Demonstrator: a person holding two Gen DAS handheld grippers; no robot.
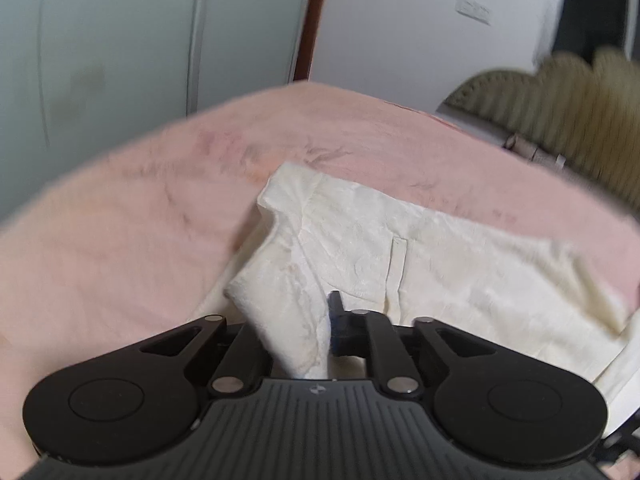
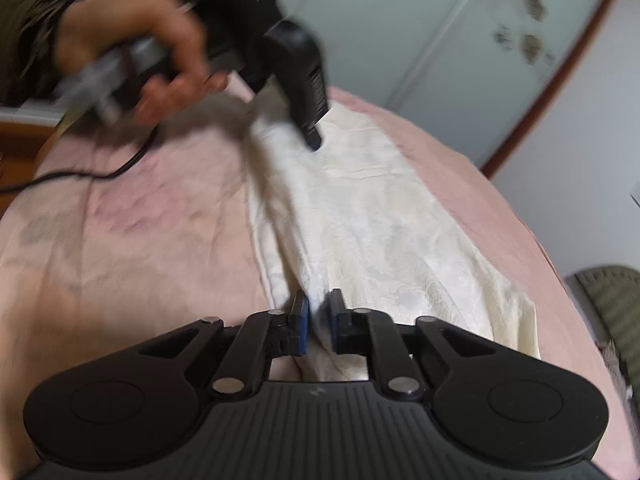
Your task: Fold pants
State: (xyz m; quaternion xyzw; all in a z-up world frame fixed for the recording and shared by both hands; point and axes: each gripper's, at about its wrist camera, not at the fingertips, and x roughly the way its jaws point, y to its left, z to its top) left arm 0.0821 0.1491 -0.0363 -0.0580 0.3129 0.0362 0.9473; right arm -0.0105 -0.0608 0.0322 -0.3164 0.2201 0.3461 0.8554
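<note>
Right wrist: right gripper [image 2: 319, 322] fingers pinch the pants [image 2: 372, 232] hem; left gripper [image 1: 296, 332] fingers pinch the waistband.

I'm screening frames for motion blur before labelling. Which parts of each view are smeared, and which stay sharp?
Left wrist view: the olive ribbed chair is streaked, and the cream textured pants are slightly soft. Right wrist view: the person's left hand is heavily smeared; the right gripper is crisp.

Light: soft, even, indoor; faint shadows.
Blur: hand [image 2: 160, 60] upper left smeared; left view's edges streaked.
Distortion: fisheye bends bed [image 1: 120, 220] edge, dark corners.
</note>
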